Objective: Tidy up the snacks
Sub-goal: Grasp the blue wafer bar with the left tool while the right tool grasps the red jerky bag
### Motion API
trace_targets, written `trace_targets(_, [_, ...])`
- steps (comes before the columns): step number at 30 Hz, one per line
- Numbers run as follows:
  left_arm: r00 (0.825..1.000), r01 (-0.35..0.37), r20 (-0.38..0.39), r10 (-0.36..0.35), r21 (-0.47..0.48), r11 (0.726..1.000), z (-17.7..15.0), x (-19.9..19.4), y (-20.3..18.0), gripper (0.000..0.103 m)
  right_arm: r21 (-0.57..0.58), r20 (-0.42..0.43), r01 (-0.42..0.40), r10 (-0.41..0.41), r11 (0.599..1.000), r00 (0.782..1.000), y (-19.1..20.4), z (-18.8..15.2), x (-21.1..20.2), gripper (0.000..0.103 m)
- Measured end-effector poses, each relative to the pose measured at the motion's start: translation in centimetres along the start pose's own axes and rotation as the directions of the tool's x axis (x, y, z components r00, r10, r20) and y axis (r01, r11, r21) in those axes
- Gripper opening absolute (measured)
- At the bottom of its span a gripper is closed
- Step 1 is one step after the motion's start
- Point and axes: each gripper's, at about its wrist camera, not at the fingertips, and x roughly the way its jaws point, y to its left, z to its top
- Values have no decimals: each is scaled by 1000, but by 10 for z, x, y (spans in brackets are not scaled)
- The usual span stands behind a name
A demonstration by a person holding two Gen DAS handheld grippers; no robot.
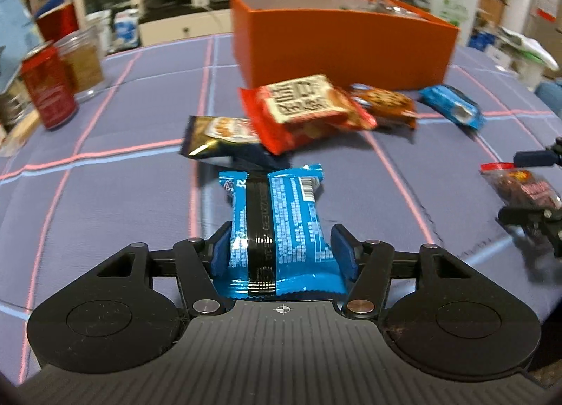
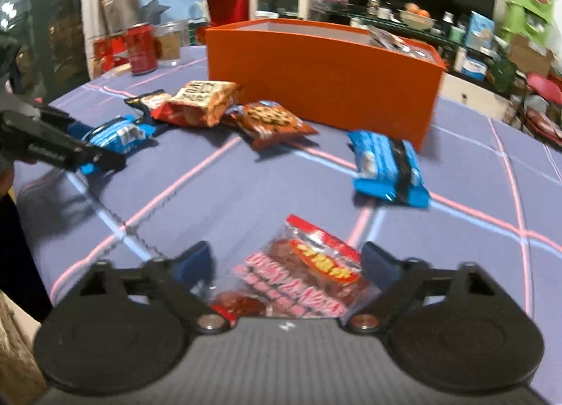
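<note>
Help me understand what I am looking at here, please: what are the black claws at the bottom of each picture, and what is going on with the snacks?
Each picture comes from a camera mounted on a hand-held two-finger gripper; a person holds one in each hand. No robot arm is involved.

The left gripper has a blue cookie pack between its fingers; a narrow gap shows beside one pad, so it seems not to be gripped. The right gripper is open around a clear bag of red-brown snacks lying on the checked tablecloth.

Ahead lie more snack packets, including a second blue pack, and an orange box, probably where they go.
</note>
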Motion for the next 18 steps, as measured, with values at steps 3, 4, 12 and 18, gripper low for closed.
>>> trace_targets(3, [1000,11,14,-11,-55,998,1,-3,7,45,117,54,27,-34,993,998,-11,-5,-21,94])
trace_targets(4, [1000,15,23,-13,-87,996,2,-5,11,49,186,66,34,-47,982,997,-16,-8,-29,94])
trace_targets(12, [999,29,47,-17,-253,967,12,-5,30,66,306,4,44,-48,951,999,-11,-15,-13,102])
trace_targets(18, [999,-34,27,38,-153,988,15,6,10,70,206,-5,200,-203,958,979,10,-17,1,102])
